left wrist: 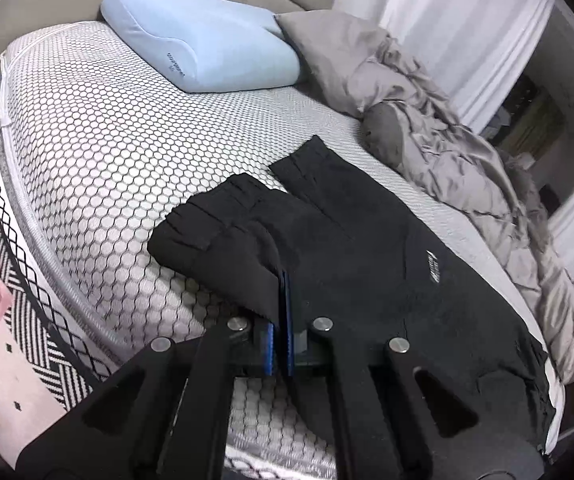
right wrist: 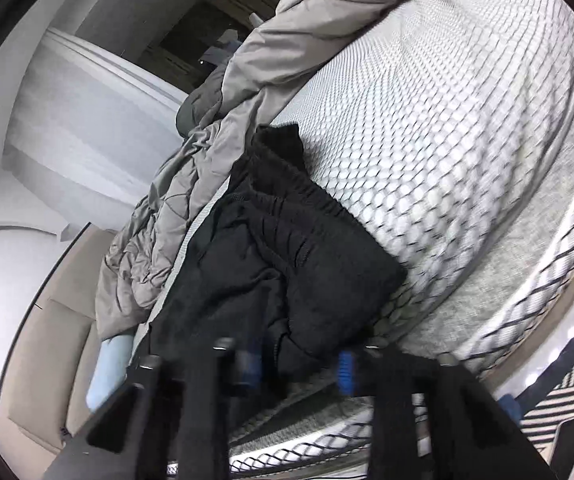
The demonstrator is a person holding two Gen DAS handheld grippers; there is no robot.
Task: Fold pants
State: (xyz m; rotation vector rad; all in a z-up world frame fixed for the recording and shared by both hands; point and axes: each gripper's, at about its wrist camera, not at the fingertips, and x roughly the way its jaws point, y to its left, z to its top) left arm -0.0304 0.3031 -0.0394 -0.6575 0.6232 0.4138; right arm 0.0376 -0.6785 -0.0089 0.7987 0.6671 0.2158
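Left gripper (left wrist: 281,304) is pinched closed on a fold of the black pants (left wrist: 367,260), which stretch away along the bed (left wrist: 107,140); right gripper (right wrist: 299,364) (blurred) gapes at the waistband end.

You are looking at one pair of black pants (left wrist: 351,248) lying on one mattress (left wrist: 99,152), with one blue pillow (left wrist: 203,48) and one grey duvet (left wrist: 427,116) sitting further up that mattress.

Black linkage arms, silver pivot screws, blue ribbed fingers (left wrist: 273,344).
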